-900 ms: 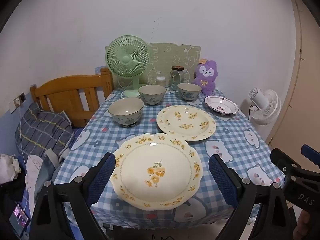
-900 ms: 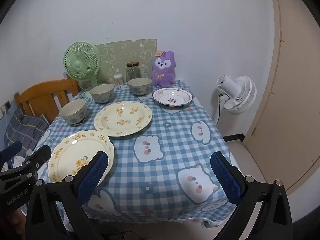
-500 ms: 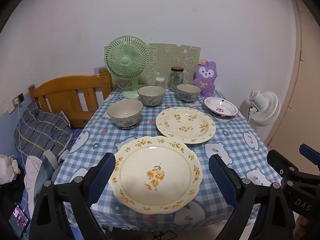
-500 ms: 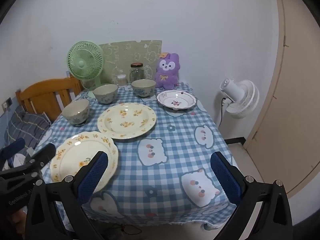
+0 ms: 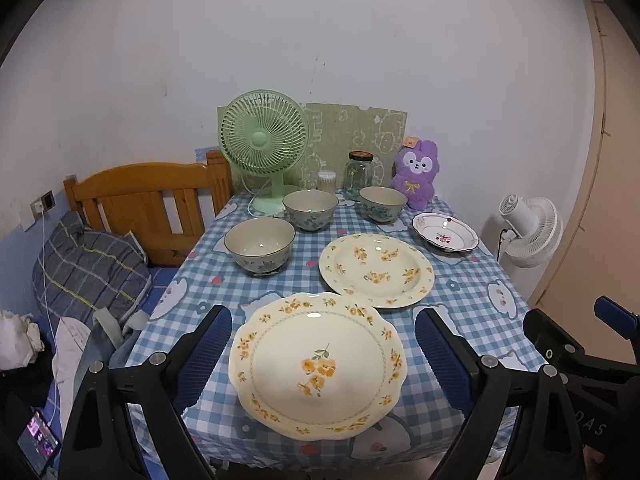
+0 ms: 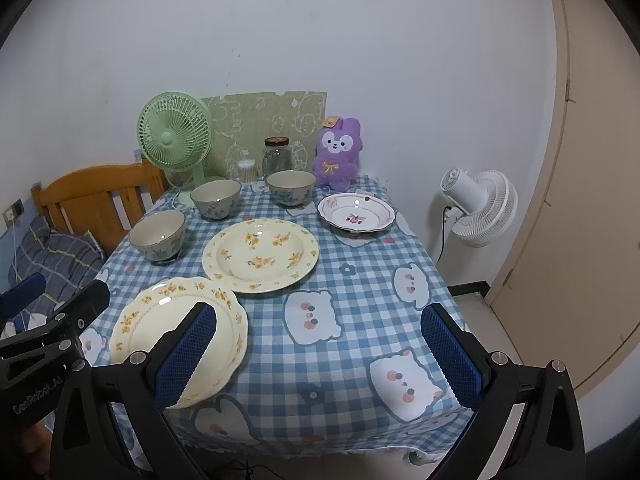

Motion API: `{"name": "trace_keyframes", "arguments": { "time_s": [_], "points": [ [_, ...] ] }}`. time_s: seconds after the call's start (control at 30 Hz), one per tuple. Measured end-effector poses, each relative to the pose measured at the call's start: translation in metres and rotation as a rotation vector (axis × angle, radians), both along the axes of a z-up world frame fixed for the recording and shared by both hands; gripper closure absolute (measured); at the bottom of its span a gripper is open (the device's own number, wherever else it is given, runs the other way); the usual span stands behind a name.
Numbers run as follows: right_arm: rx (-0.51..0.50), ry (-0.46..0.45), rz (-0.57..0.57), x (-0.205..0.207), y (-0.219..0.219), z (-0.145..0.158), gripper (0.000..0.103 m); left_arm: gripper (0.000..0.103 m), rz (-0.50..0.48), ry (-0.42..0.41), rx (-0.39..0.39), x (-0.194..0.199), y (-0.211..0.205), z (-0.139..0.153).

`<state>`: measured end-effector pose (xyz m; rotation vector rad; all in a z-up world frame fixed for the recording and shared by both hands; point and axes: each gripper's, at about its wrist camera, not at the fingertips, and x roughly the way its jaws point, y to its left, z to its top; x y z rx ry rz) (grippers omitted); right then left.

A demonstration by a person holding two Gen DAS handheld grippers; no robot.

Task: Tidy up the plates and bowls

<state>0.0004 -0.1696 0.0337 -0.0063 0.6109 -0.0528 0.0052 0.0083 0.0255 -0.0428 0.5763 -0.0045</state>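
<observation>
The left gripper (image 5: 323, 354) hangs with its jaws spread wide and nothing between them, above the near edge of the table (image 5: 472, 280). Directly ahead of it, framed by the two blue pads, lies the scalloped plate (image 5: 318, 364) with yellow flowers. Just beyond that plate and slightly to the gripper's right sits the round floral plate (image 5: 376, 268). To the gripper's left, farther ahead, stands the nearest bowl (image 5: 259, 243); two more, the middle bowl (image 5: 310, 209) and the far bowl (image 5: 382, 202), stand in a row near the wall, and the small pink-flowered plate (image 5: 445, 230) is far ahead on the right.

The right gripper (image 6: 318, 354) is likewise released wide, holding nothing, above bare checked cloth; the scalloped plate (image 6: 178, 332) lies to its left, partly behind its left pad.

Only the left wrist view shows the bed (image 5: 92, 272) with a striped pillow and a lit phone (image 5: 38, 442) low at the left. The right wrist view shows more of the white floor fan (image 6: 478, 208) and the beige door (image 6: 592, 184). Each view catches the other gripper's black frame at its edge. Both show the green fan (image 5: 264, 140), the glass jar (image 5: 359, 170) and the purple plush (image 5: 416, 174) against the wall.
</observation>
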Motion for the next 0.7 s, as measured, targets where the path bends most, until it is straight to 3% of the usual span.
{"name": "trace_keyframes", "arguments": {
  "time_s": [0.7],
  "points": [
    [-0.002, 0.013, -0.02, 0.0052, 0.0006, -0.0024, 0.0, 0.009, -0.018, -0.001, 0.012, 0.0039, -0.0008, 0.0001]
  ]
}}
